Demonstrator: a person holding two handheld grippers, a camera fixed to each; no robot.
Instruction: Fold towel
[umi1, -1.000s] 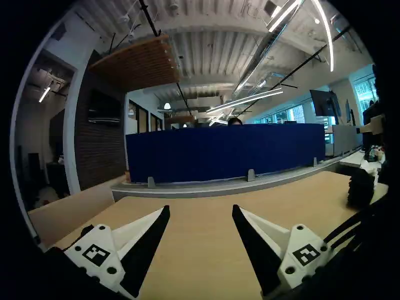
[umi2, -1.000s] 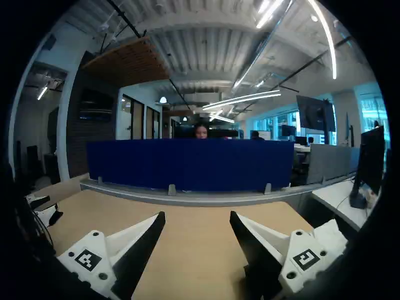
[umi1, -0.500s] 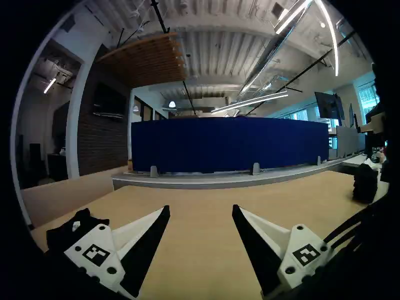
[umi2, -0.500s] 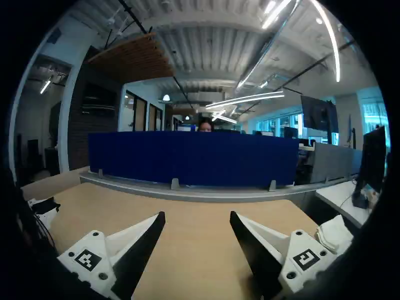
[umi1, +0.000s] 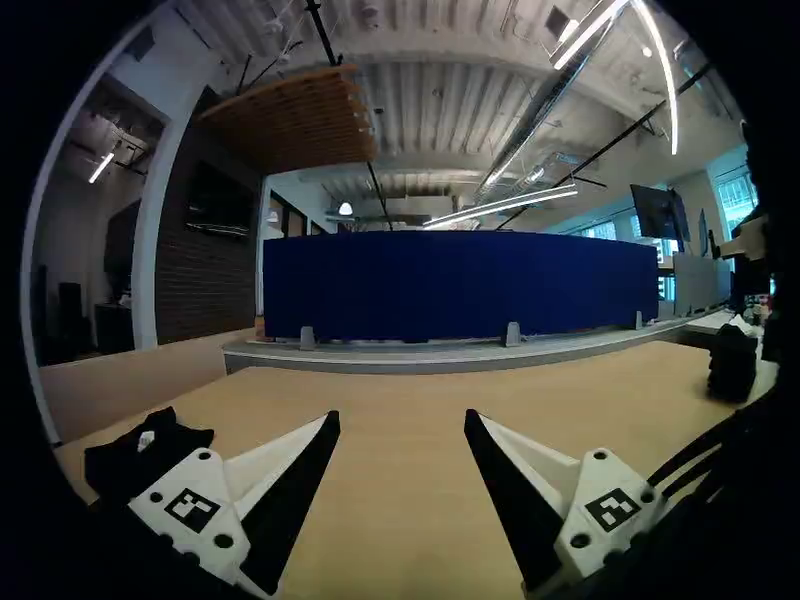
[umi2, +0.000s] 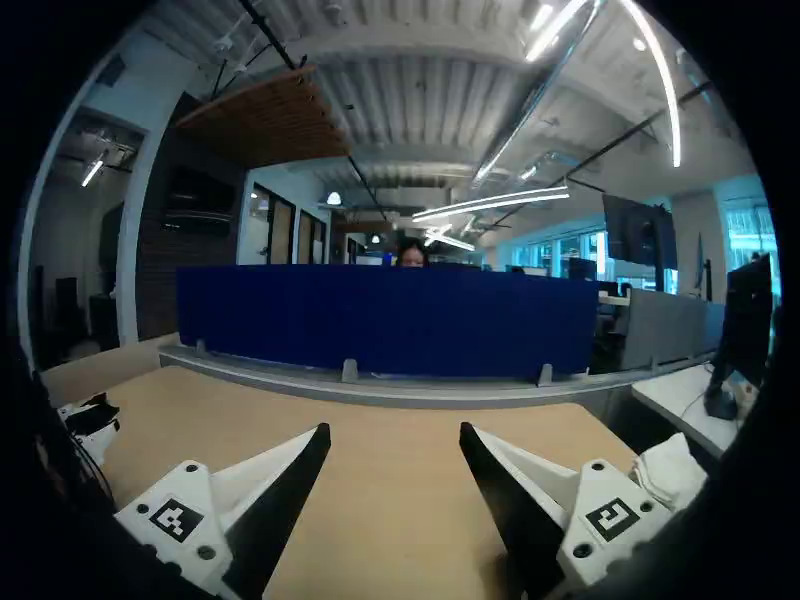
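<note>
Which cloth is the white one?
The white cloth lies beside the right hand-held gripper. The black cloth lies beside the left hand-held gripper.

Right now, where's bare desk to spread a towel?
Bare: the desk between the right hand-held gripper and the blue divider. Crowded at the sides: black cloth left of the left hand-held gripper, white towel right of the right one.

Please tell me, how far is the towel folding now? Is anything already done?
Nothing looks done yet. Both the left gripper and the right gripper are open and empty above the wooden table. A black cloth and a white cloth lie ungrasped beside them. Grasping and every fold remain.
</note>
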